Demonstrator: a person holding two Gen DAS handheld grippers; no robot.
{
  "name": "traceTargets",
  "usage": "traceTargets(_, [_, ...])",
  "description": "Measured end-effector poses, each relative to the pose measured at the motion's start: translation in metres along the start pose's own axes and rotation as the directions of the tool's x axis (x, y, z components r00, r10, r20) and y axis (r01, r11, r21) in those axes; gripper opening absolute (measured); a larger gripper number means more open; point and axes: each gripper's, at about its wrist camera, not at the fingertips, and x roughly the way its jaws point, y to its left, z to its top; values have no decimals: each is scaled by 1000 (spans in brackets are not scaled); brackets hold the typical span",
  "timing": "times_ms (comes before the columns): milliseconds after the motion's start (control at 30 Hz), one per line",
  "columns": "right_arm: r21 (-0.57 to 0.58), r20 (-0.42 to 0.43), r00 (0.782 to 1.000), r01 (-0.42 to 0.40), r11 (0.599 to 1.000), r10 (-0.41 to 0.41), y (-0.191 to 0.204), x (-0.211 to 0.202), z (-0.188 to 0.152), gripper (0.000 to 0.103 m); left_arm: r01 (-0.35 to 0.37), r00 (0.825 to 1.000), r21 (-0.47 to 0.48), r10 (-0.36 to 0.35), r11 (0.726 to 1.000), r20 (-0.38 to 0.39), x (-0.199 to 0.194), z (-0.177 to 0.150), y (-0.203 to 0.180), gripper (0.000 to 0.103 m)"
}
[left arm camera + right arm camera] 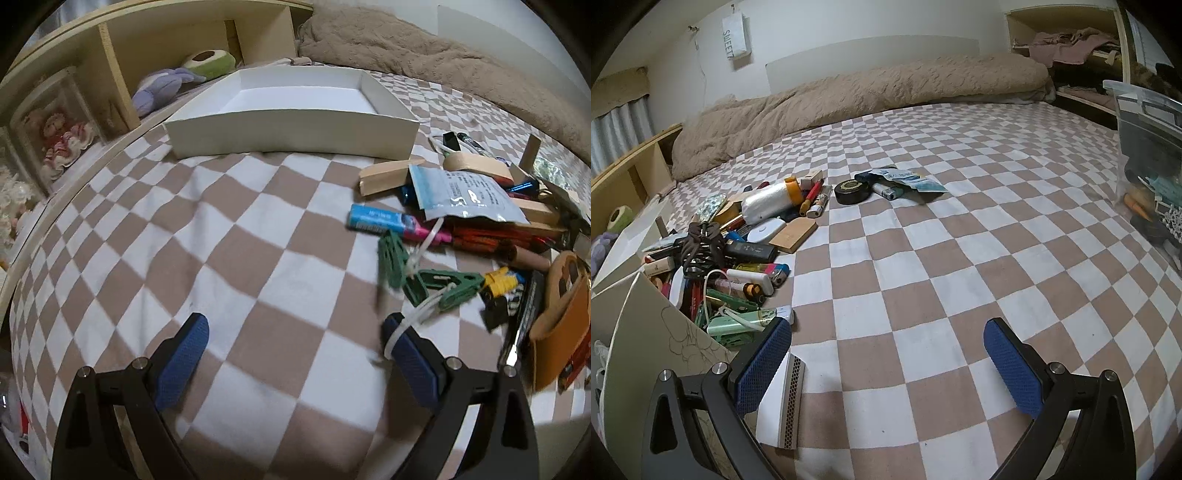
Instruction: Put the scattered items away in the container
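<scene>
The white open box (291, 133) stands on the checked bedspread, far centre in the left wrist view. Scattered small items (480, 221) lie piled to its right. My left gripper (293, 325) is open over bare bedspread, nothing between its fingers. A white string carrying green clothes pegs (436, 284) is looped over its right finger (402, 347); the pegs look blurred. In the right wrist view my right gripper (888, 326) is open, right of the same pile (738, 240). A white matchbox (783, 402) lies against its left finger (761, 365).
A black round tin (851, 192) and a blue packet (912, 182) lie apart from the pile. A clear plastic bin (1148, 155) stands at the right. A rolled beige duvet (849, 99) runs along the far side. Shelves with soft toys (166, 88) border the bed.
</scene>
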Motion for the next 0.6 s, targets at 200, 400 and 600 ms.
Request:
traceTargets(200, [20, -14, 1000, -4, 1000, 4, -3, 3, -1, 103, 61, 998, -126, -57, 990, 36, -10, -3, 35, 55])
traceTargets(400, [14, -20, 1000, -4, 1000, 5, -2, 4, -3, 103, 64, 997, -179, -56, 982, 48, -13, -5, 47, 31])
traceTargets(600, [32, 12, 1000, -23, 999, 23, -4, 2, -2, 103, 78, 996, -173, -70, 982, 56, -14, -5, 44, 12])
